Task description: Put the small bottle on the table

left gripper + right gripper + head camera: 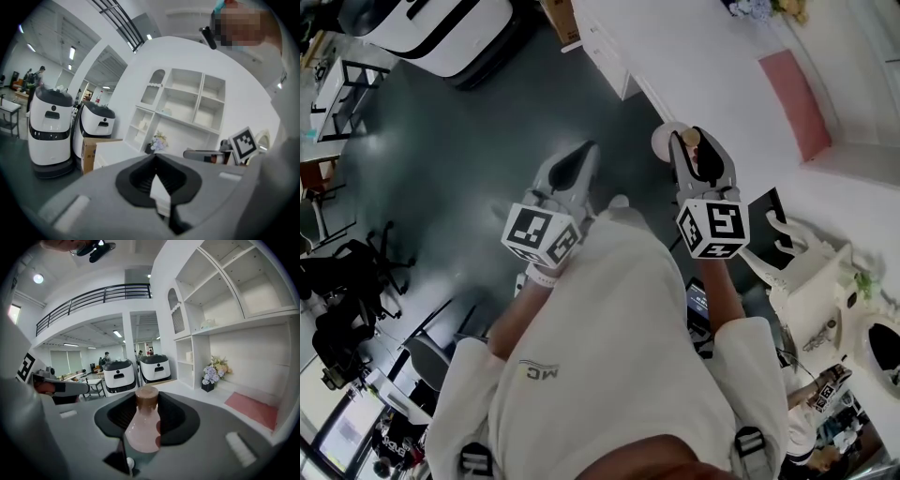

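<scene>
A small pink bottle (143, 427) with a brown cap stands upright between the dark pads of my right gripper (146, 397), which is shut on it. In the head view the right gripper (698, 142) is held up in front of the person's chest, and the bottle's cap (691, 138) shows at its tip, near the edge of the white table (703, 56). My left gripper (584, 153) is beside it over the dark floor. The left gripper (156, 157) has its jaws together with nothing between them.
A pink mat (795, 103) and a pot of flowers (212, 372) are on the white table below a white shelf unit (183, 108). Two white robots (47, 126) and a cardboard box (91, 152) stand on the floor to the left. White furniture (806, 272) is at the right.
</scene>
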`<state>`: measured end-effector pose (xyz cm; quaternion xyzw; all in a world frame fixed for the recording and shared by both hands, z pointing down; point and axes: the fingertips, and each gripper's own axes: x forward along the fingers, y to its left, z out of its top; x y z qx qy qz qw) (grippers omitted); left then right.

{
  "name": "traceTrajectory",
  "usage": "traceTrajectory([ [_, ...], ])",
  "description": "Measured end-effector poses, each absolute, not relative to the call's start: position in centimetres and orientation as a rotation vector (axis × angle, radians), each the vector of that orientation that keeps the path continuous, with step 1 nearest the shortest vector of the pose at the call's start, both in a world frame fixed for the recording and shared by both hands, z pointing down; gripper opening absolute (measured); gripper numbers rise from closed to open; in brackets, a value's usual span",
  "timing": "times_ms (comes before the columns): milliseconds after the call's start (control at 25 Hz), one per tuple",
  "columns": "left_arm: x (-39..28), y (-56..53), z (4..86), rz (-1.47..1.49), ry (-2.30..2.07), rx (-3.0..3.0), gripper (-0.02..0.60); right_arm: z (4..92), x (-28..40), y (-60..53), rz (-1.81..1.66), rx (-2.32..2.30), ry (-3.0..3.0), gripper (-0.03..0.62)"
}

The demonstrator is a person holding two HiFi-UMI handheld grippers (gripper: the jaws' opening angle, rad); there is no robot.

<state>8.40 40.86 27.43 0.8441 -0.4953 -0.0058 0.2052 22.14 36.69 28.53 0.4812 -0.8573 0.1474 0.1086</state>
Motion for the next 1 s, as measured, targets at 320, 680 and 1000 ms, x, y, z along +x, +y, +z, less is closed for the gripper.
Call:
traceTrajectory([
  [320,4.6,33.8,28.1,-0.037,-1.386,2.352,0.0,29.1,18.5,30.3,0.421,1.402,-2.528,0.141],
  [680,-3.8,20.0,26.1,0.0,-1.274,2.453,0.0,28.8,11.3,19.3,0.45,1.533,-2.455,0.141],
  [1000,-11.1,10.1,24.4,0.004,-1.164,2.539,0.0,27.2,5.1,10.6,0.464,1.686,-2.397,0.141],
])
